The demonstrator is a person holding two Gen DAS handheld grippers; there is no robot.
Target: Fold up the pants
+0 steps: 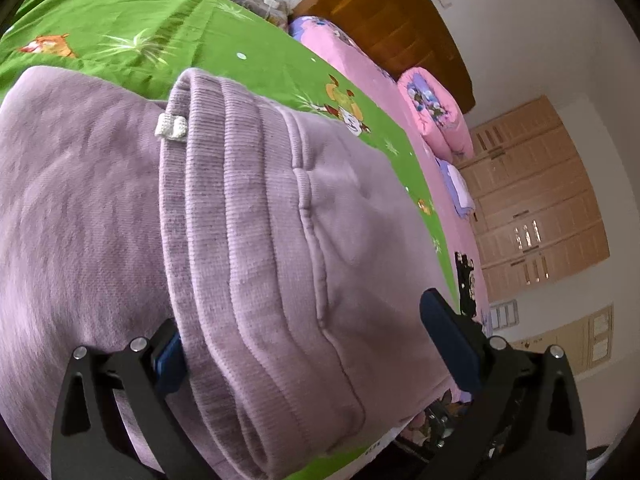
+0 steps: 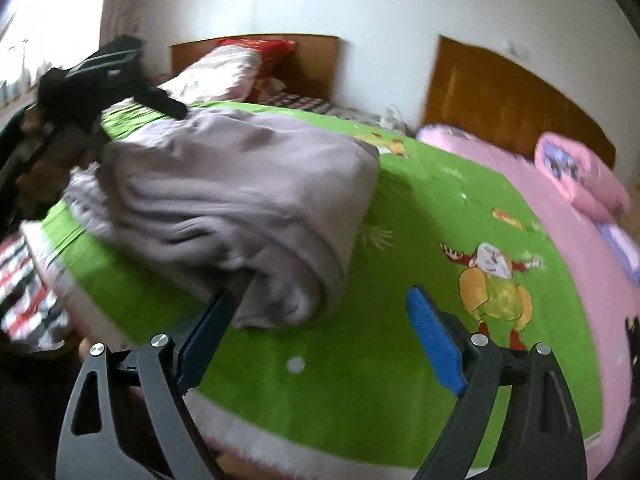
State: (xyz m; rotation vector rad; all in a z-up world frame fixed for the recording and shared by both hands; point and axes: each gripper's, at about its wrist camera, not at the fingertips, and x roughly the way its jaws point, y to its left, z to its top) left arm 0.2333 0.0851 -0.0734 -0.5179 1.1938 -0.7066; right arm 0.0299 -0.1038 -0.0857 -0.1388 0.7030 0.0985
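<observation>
The lilac pants [image 1: 248,240] lie folded on the green cartoon bedsheet [image 1: 160,32], ribbed waistband up, filling the left wrist view. My left gripper [image 1: 316,344] is open, its blue pads wide apart around the waistband fold; the left pad is partly hidden under cloth. In the right wrist view the same folded pants [image 2: 240,200] form a bundle at centre left. My right gripper [image 2: 320,312] is open and empty, just in front of the bundle's near corner, its left finger [image 2: 204,340] close to the cloth. The left gripper's black body [image 2: 104,76] shows at the bundle's far end.
A pink quilt [image 2: 560,220] and a rolled pink pillow [image 2: 580,172] lie along the right side of the bed. Wooden headboards [image 2: 500,96] stand against the white wall. A checked cloth [image 2: 28,288] hangs at the left edge. Wardrobe doors [image 1: 532,208] show at far right.
</observation>
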